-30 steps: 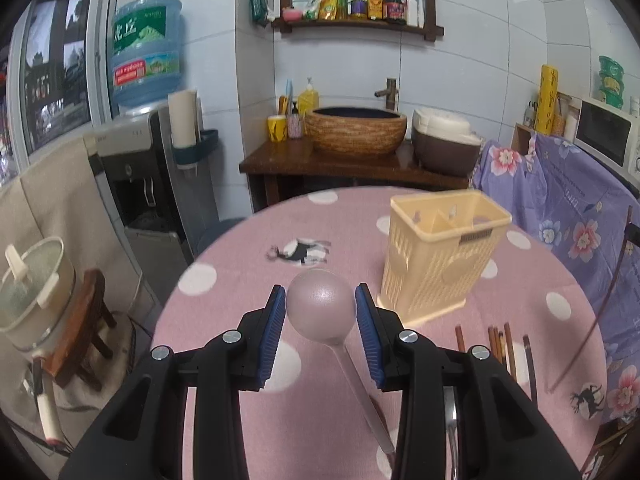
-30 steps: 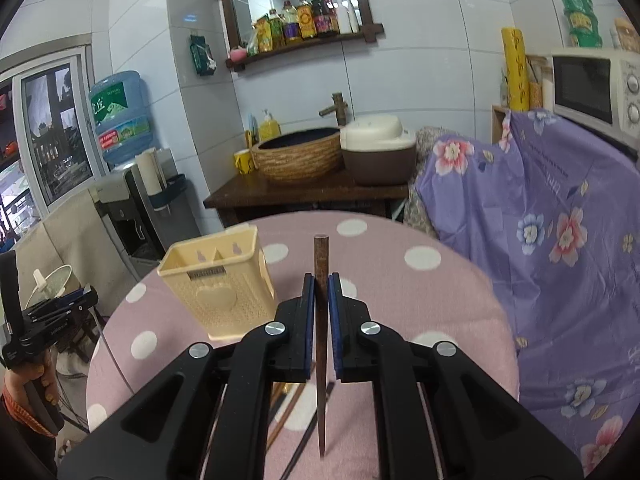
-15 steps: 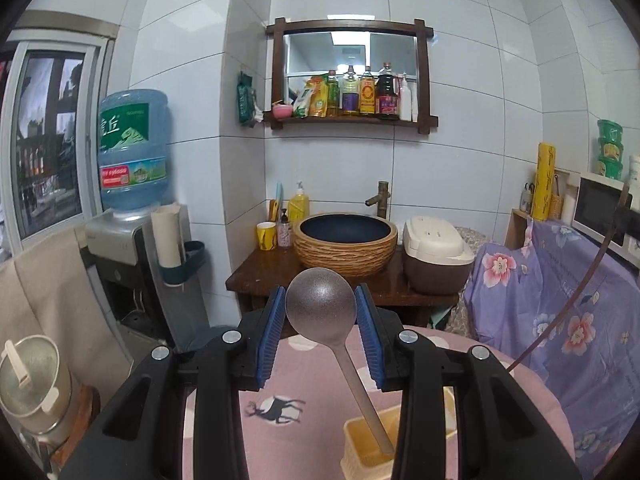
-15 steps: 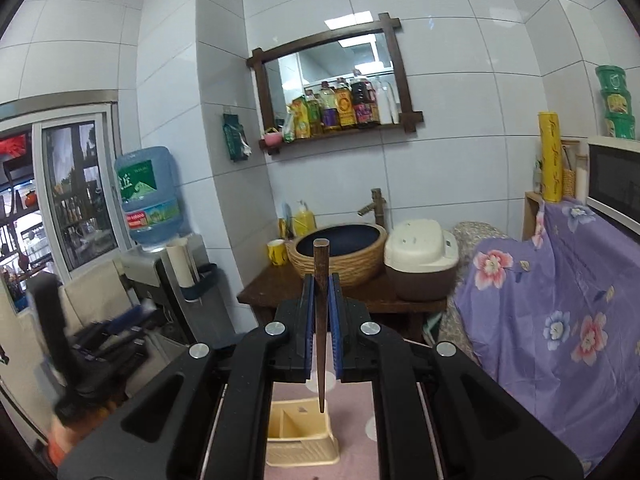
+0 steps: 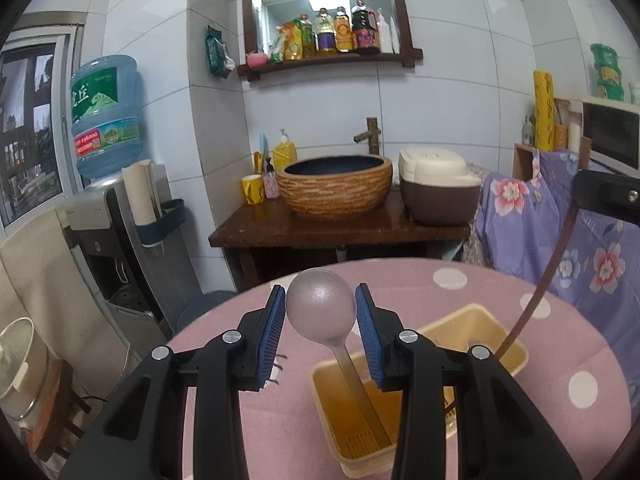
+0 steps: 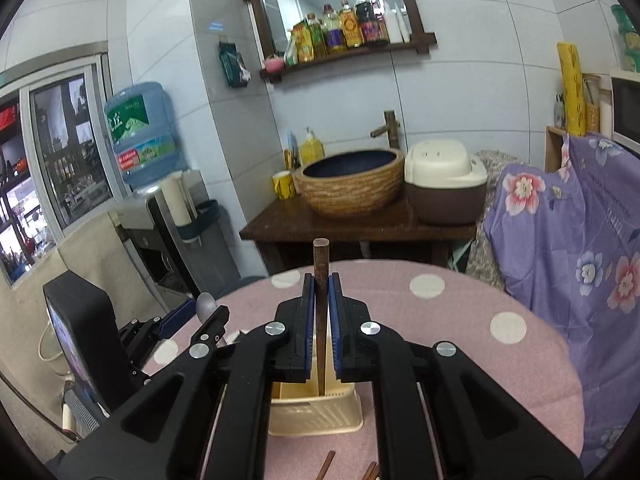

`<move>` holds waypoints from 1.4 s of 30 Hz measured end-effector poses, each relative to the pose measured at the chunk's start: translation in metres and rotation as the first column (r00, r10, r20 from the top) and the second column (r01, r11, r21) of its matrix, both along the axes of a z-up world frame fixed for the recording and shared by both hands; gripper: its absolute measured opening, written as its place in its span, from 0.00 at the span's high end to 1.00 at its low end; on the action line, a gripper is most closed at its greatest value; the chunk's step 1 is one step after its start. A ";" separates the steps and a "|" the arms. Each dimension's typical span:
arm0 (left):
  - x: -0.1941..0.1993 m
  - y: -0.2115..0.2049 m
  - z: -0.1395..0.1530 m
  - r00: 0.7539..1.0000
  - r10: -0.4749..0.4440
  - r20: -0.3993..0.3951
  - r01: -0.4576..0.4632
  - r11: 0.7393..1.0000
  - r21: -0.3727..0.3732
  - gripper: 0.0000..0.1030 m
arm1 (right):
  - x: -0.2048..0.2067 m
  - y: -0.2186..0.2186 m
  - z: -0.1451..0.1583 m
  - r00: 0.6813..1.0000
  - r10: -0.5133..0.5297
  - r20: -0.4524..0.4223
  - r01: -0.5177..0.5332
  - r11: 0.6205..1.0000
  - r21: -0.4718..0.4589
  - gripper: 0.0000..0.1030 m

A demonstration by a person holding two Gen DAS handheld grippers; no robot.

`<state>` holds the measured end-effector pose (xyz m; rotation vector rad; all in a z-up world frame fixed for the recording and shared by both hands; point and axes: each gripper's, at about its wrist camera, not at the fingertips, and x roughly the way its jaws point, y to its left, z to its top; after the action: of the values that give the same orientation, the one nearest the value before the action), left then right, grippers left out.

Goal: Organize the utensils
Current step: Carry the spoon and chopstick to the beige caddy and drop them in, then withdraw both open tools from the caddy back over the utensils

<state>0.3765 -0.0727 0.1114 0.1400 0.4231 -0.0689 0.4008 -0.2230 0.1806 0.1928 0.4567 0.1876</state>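
Observation:
My left gripper [image 5: 321, 316] is shut on the bowl of a metal spoon [image 5: 321, 310]. The spoon's handle hangs down into the near compartment of the cream plastic utensil holder [image 5: 516, 350] on the pink polka-dot table. My right gripper [image 6: 321, 316] is shut on a brown wooden chopstick [image 6: 321, 256], held upright, its lower end inside the utensil holder [image 6: 316, 414]. In the left wrist view the chopstick [image 5: 548, 276] slants down into the holder's far compartment. The left gripper [image 6: 200, 314] also shows in the right wrist view with the spoon.
More chopsticks [image 6: 326, 466] lie on the table [image 6: 460, 320] in front of the holder. Behind the table stand a wooden washstand with a woven basin [image 5: 335, 184], a rice cooker [image 5: 438, 186] and a water dispenser [image 5: 108, 120]. A floral purple cloth [image 6: 568, 240] hangs at the right.
Both grippers rose from the table and then came down over the holder. The spoon handle and the chopstick tip are now inside the holder's compartments.

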 end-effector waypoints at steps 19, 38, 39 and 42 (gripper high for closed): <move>-0.027 0.003 -0.020 0.999 -0.051 -0.016 0.051 0.999 -0.012 0.29 | -0.015 -0.013 -0.024 0.995 -0.083 0.052 0.084 0.996 -0.015 0.45; -0.131 0.082 -0.106 0.958 0.049 -0.281 -0.069 0.996 -0.062 0.17 | -0.132 -0.043 -0.158 0.954 -0.235 -0.188 0.195 0.959 -0.207 0.24; -0.135 0.082 -0.112 0.953 0.043 -0.299 -0.068 0.995 -0.072 0.20 | -0.137 -0.044 -0.166 0.950 -0.238 -0.204 0.197 0.959 -0.204 0.24; -0.138 0.078 -0.128 0.929 0.013 -0.371 -0.055 0.993 -0.104 0.35 | -0.151 -0.048 -0.189 0.934 -0.255 -0.249 0.212 0.959 -0.187 0.24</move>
<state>0.2381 0.0053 -0.0165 0.0059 0.7977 -0.0853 0.2494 -0.2709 -0.0080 0.1166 0.7135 -0.1122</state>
